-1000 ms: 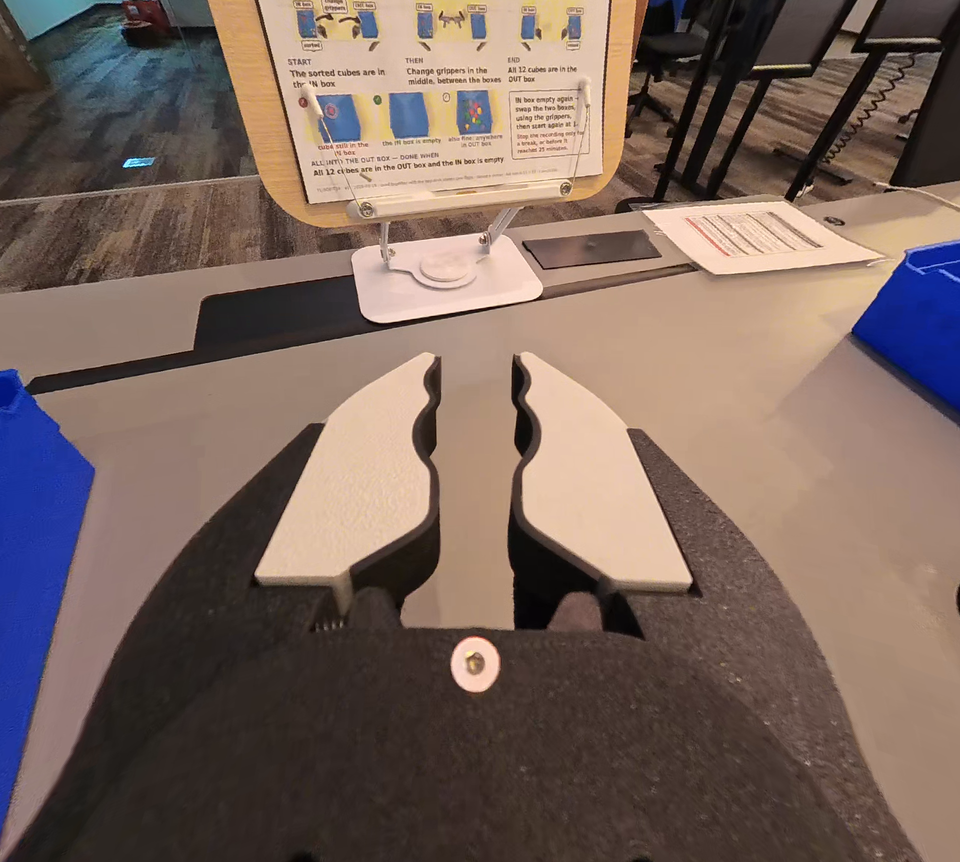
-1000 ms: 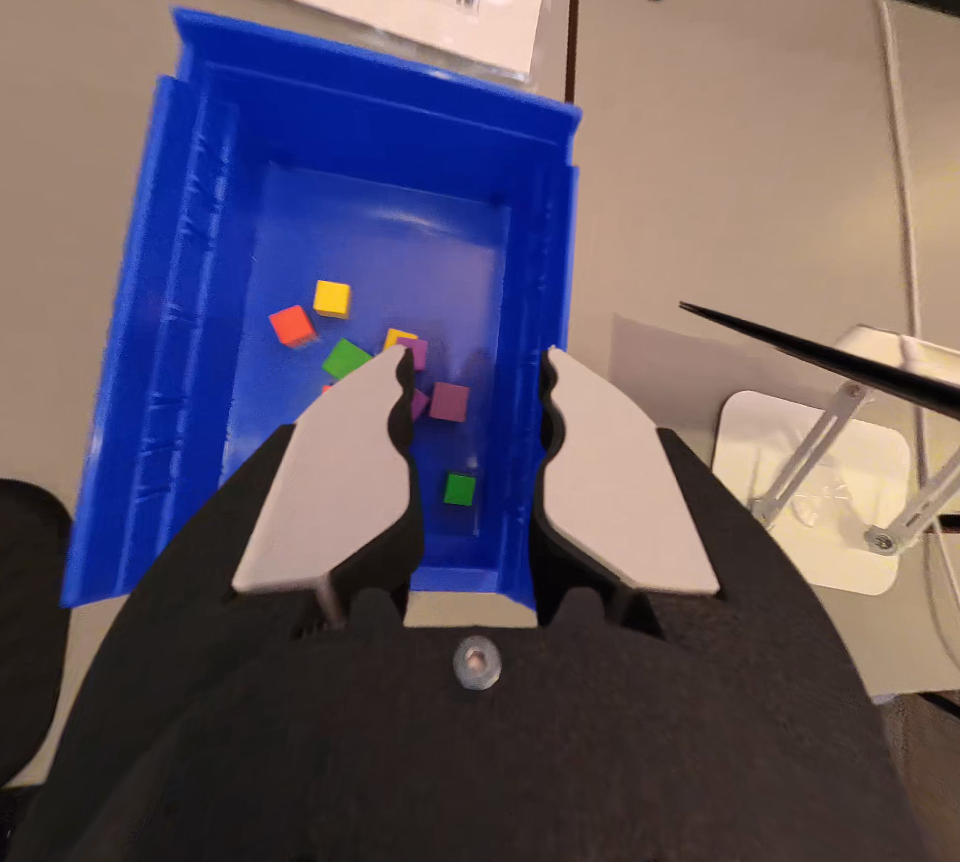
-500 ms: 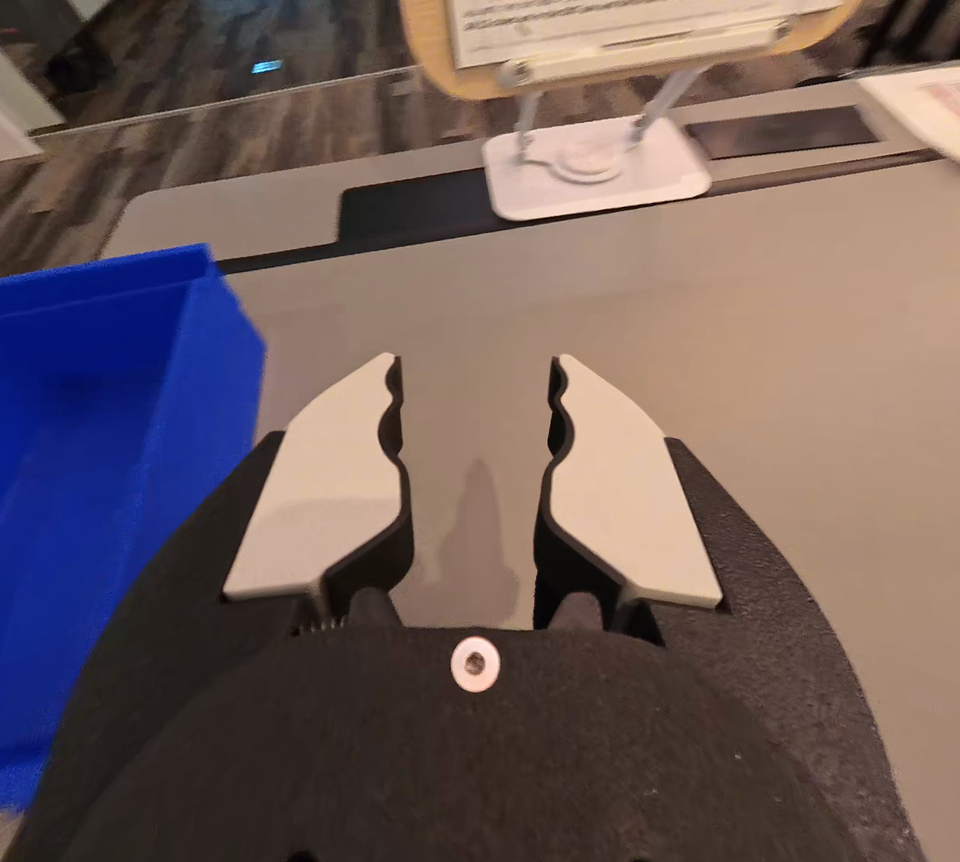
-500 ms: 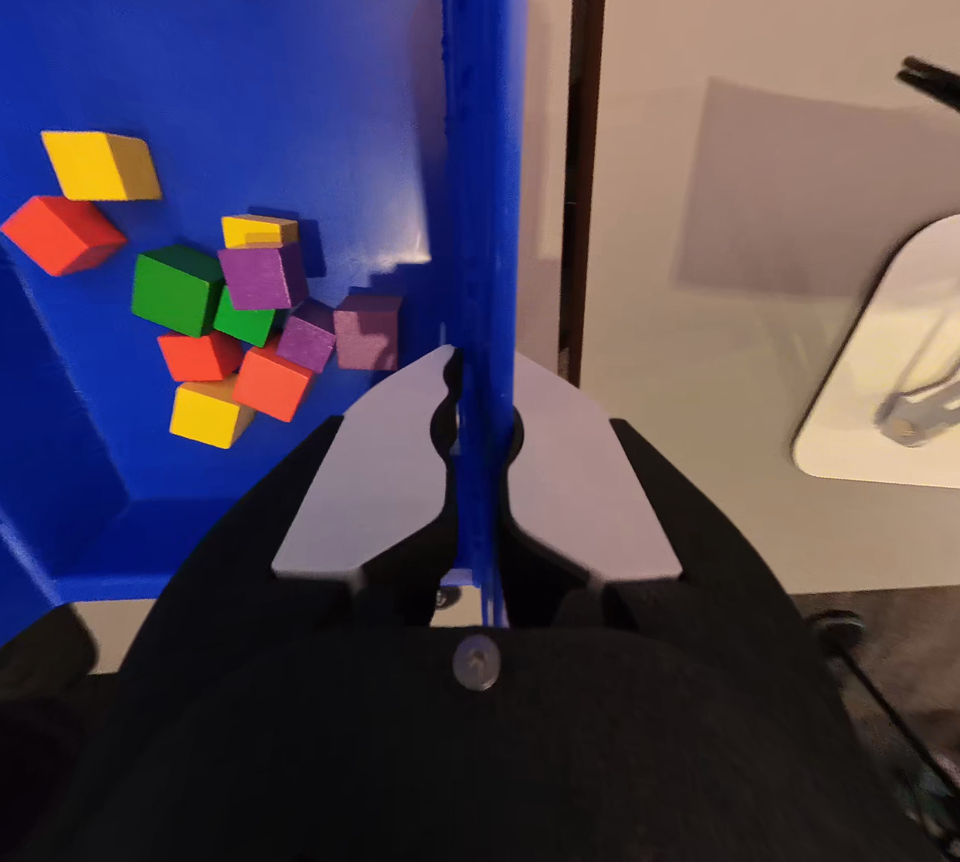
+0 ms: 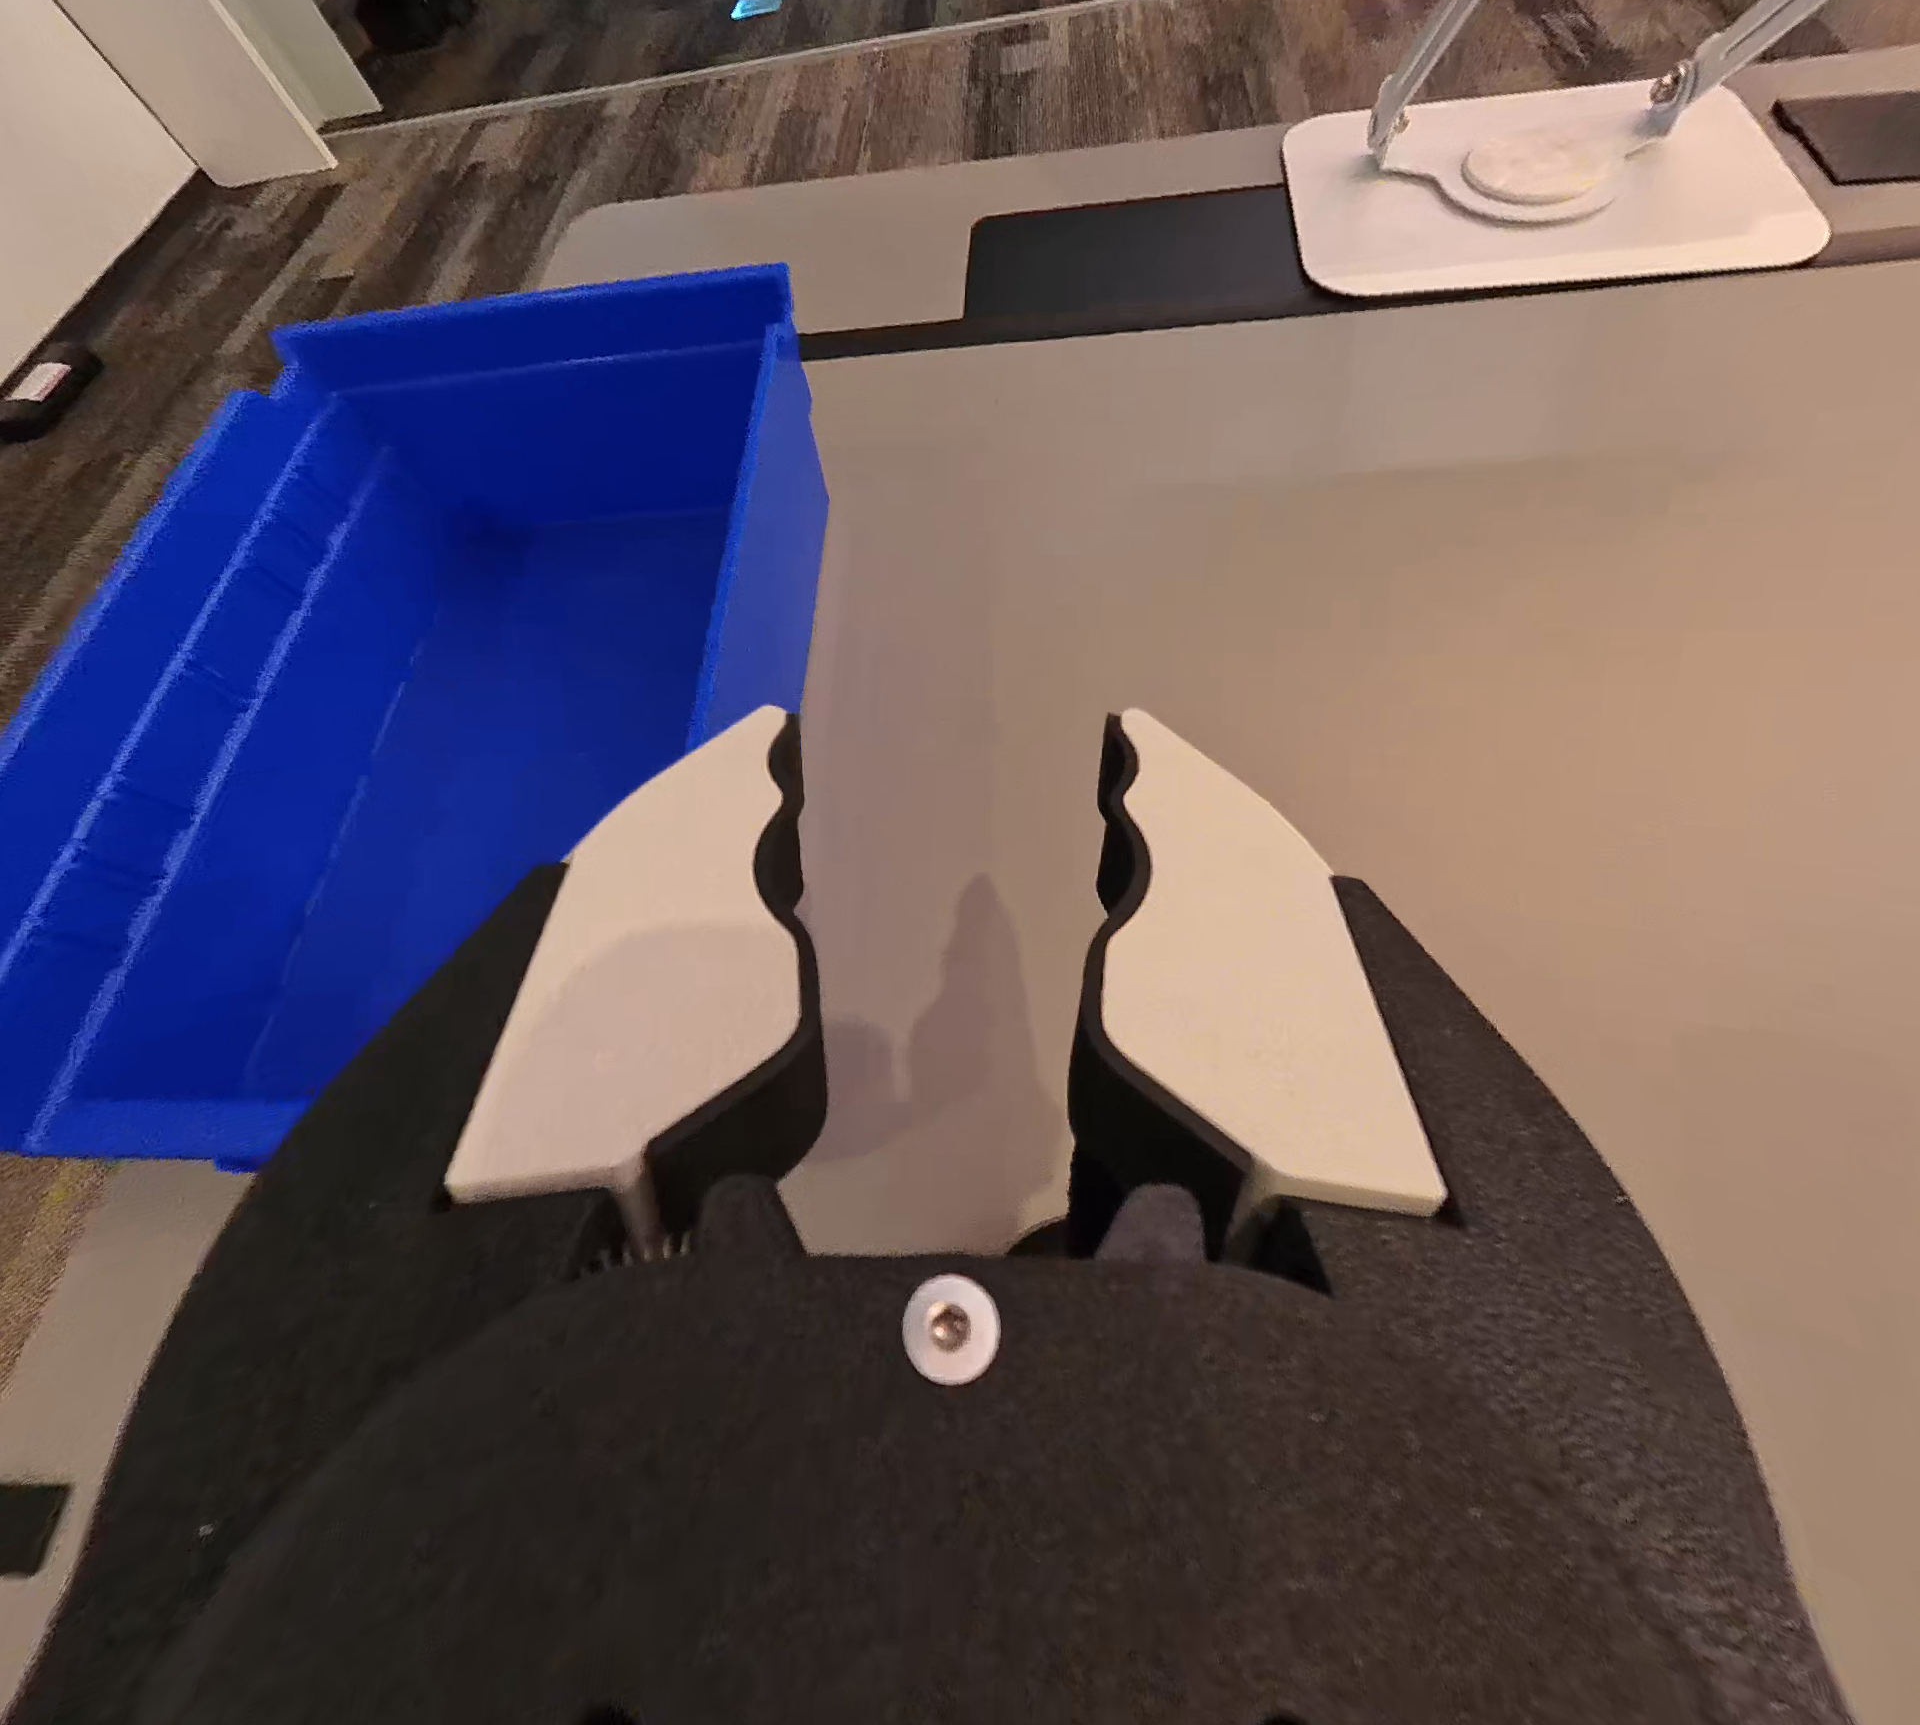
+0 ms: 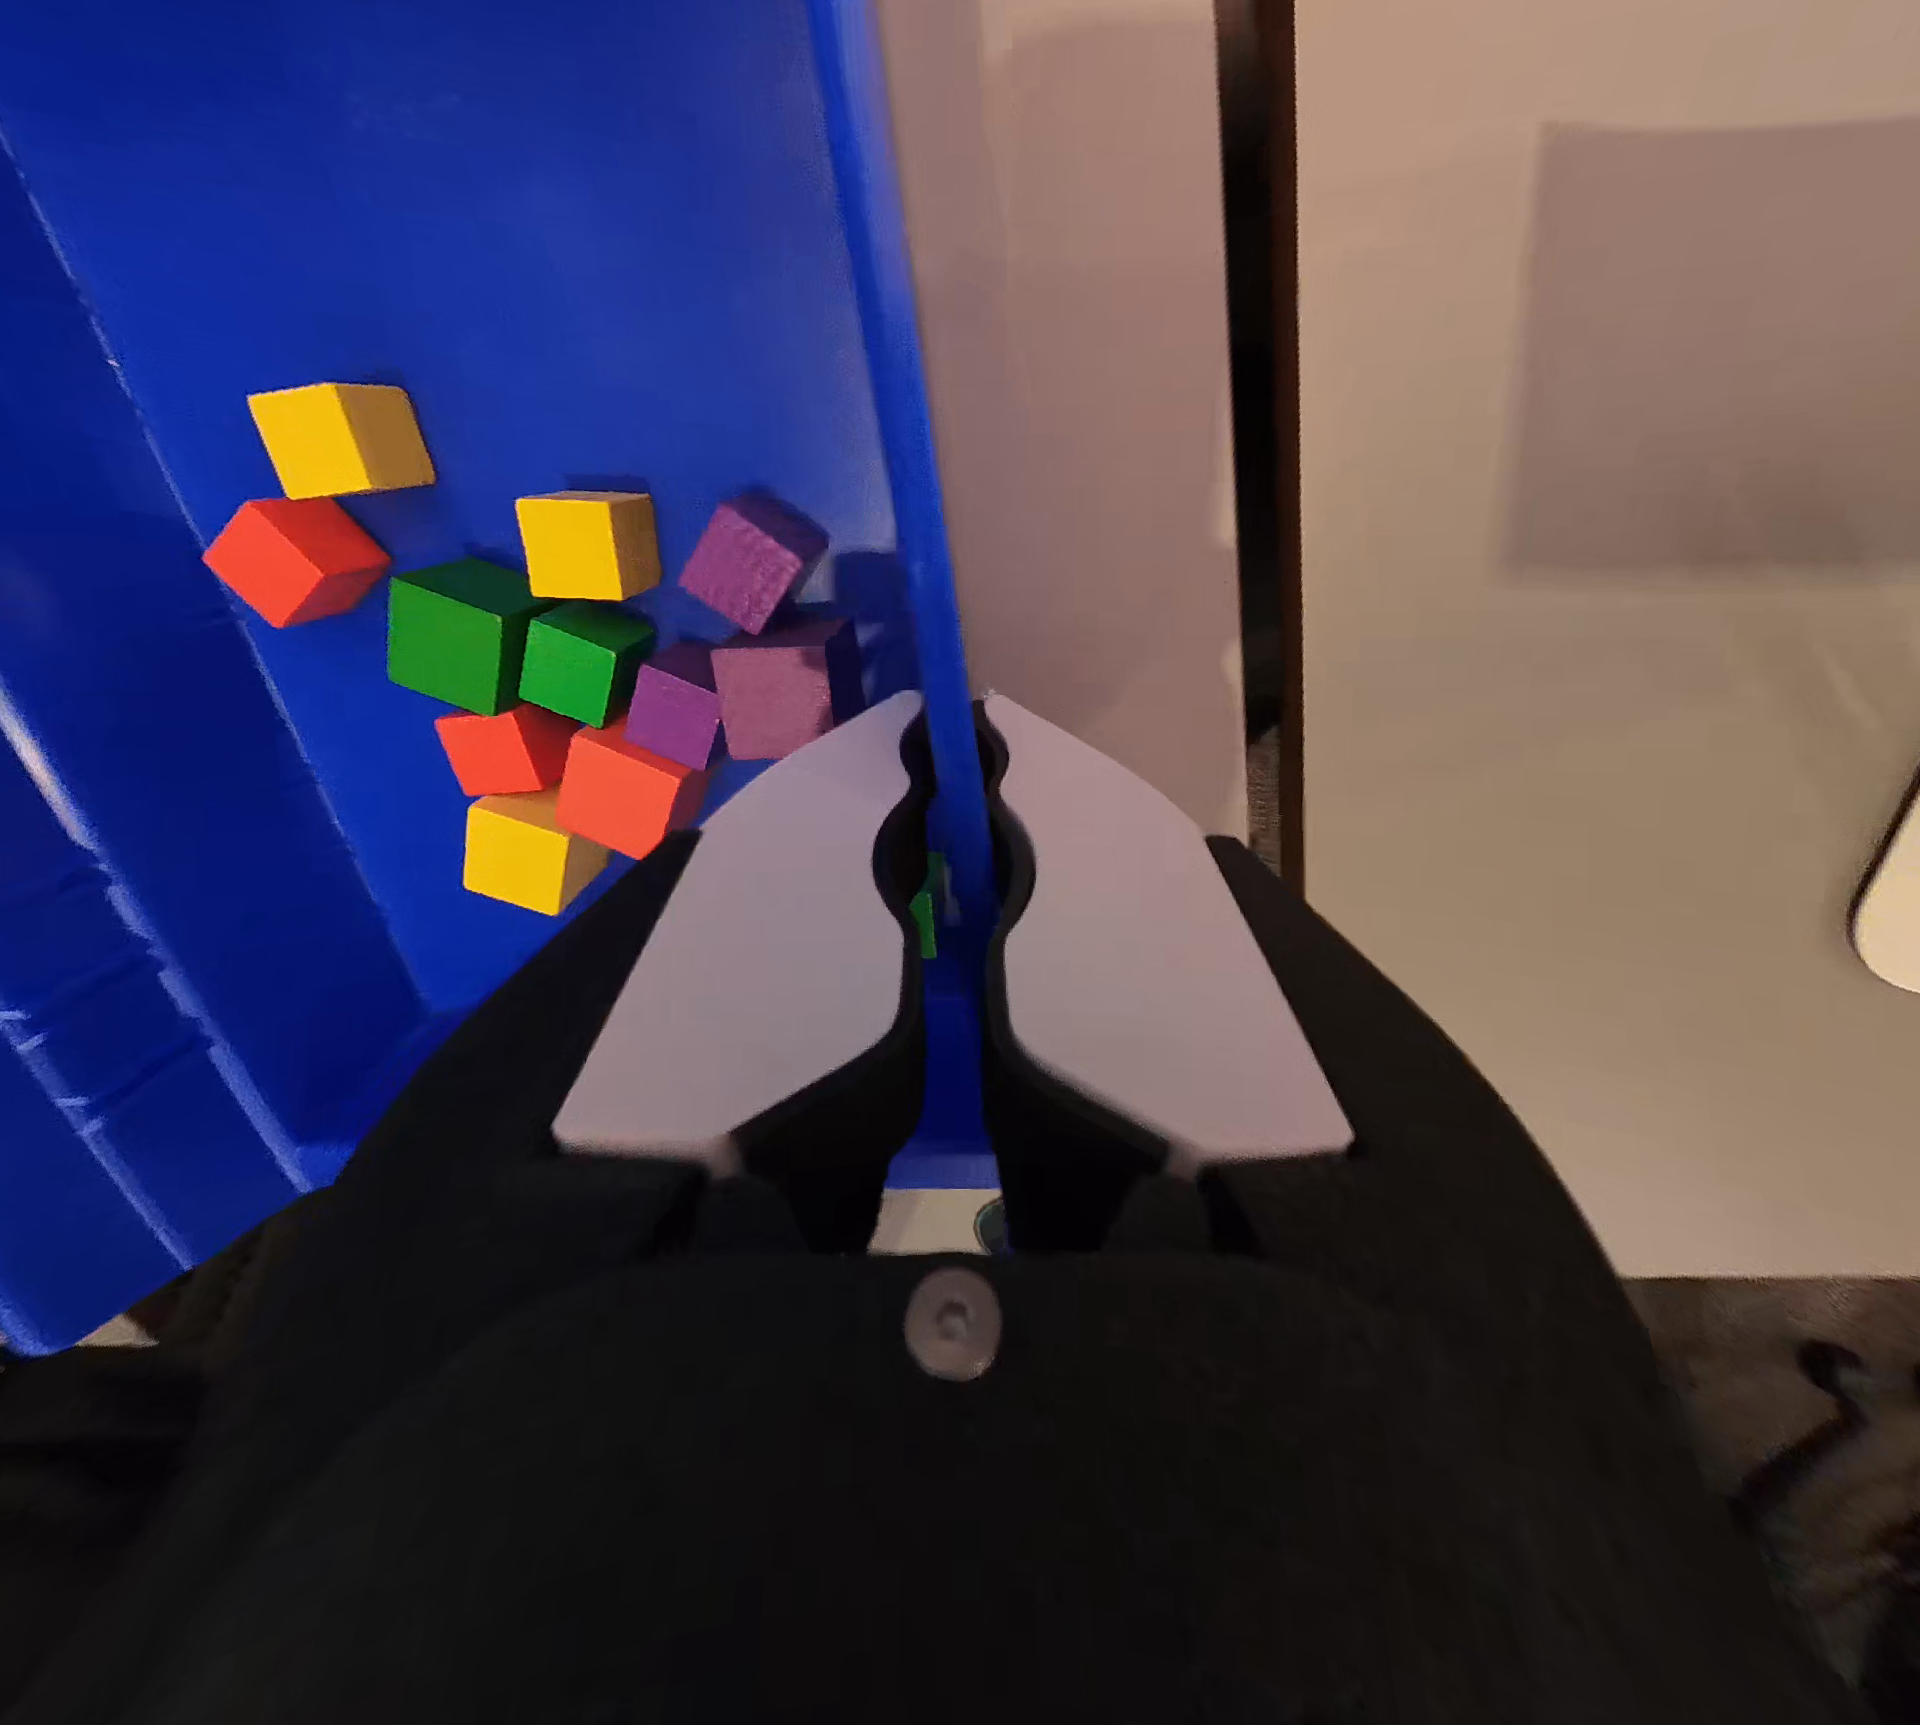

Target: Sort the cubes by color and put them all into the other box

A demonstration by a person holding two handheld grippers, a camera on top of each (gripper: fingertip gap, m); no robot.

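Right wrist view: the right gripper clamps the side wall of a blue box holding three yellow, three red and three purple cubes, plus two green and a green sliver. The left gripper hangs spread beside one empty blue box.

Two blue boxes show, one per view: an empty box and a cube box. It holds three yellow cubes, three red cubes, three green cubes and three purple cubes.
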